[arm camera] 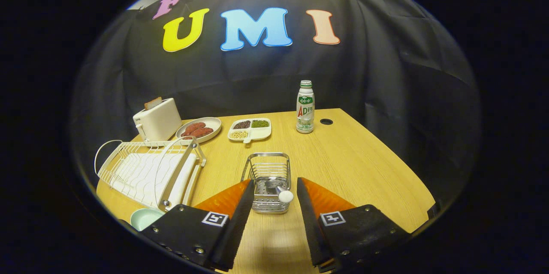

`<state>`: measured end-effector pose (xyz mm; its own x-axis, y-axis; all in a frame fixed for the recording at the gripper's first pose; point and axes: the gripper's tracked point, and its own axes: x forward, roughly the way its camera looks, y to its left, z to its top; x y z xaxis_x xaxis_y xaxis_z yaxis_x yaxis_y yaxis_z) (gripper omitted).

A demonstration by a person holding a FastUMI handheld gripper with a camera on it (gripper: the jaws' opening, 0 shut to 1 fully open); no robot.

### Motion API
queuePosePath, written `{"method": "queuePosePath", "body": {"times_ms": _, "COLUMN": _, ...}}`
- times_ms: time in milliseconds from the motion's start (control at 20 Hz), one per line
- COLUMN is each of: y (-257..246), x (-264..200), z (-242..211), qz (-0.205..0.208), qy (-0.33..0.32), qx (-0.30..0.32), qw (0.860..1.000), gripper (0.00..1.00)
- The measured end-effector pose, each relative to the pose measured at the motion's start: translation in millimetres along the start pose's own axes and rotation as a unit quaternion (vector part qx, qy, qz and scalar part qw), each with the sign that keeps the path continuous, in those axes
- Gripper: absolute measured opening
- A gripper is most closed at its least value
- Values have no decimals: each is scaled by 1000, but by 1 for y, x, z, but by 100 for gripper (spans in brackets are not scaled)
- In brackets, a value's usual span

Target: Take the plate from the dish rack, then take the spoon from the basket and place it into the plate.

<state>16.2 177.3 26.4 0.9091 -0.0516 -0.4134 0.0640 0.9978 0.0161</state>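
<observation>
the tool (pixel 274 188) is spread wide with nothing held, its two fingers (pixel 233 205) flanking the near end of a small metal wire basket (pixel 266 167) that stands on the wooden table (pixel 364 167). inside the basket lies the spoon (pixel 281 192), its rounded pale end leaning against the near right corner, just between the fingertips and touching neither of them as far as can be seen.

left of the basket sits the white wire dish rack (pixel 146 167); its slots look bare. the plate (pixel 145 218), a pale mint one, lies flat on the table just at the near end of the rack, beside the left finger, and only part of it is visible behind the tool's body. nothing can be made out on that visible part.

beyond the rack is a white toaster (pixel 156 118) with a slice of bread (pixel 152 103) standing up out of its slot. next to it a round dish (pixel 199 129) holds reddish-brown sausages (pixel 196 130). to its right a white divided tray (pixel 250 129) carries dark beans, green beans and pale beans, each in a separate compartment. further right, well apart from the tray, a capped drink bottle (pixel 305 106) stands upright, near a round hole (pixel 326 121) in the table.
</observation>
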Motion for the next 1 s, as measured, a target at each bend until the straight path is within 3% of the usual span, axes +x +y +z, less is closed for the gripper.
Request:
{"method": "queuePosePath", "body": {"times_ms": 200, "y": 2, "x": 1, "z": -7, "qz": 5, "qy": 7, "qx": -15, "qw": 1000, "gripper": 64}}
{"method": "queuePosePath", "body": {"times_ms": 250, "y": 2, "x": 4, "z": -8, "qz": 6, "qy": 8, "qx": -17, "qw": 1000, "gripper": 45}}
{"method": "queuePosePath", "body": {"times_ms": 300, "y": 3, "x": 3, "z": -7, "qz": 7, "qy": 7, "qx": -19, "qw": 1000, "gripper": 40}}
{"method": "queuePosePath", "body": {"times_ms": 550, "y": 6, "x": 5, "z": -3, "qz": 8, "qy": -4, "qx": -23, "qw": 1000, "gripper": 40}}
{"method": "queuePosePath", "body": {"times_ms": 650, "y": 2, "x": 10, "z": -1, "qz": -6, "qy": -6, "qx": -28, "qw": 1000, "gripper": 27}}
{"method": "queuePosePath", "body": {"times_ms": 700, "y": 10, "x": 5, "z": -1, "qz": 11, "qy": -7, "qx": -24, "qw": 1000, "gripper": 27}}
{"method": "queuePosePath", "body": {"times_ms": 750, "y": 9, "x": 12, "z": 1, "qz": 10, "qy": -10, "qx": -26, "qw": 1000, "gripper": 18}}
{"method": "queuePosePath", "body": {"times_ms": 1000, "y": 23, "x": 11, "z": 3, "qz": 31, "qy": -11, "qx": -37, "qw": 999, "gripper": 6}}
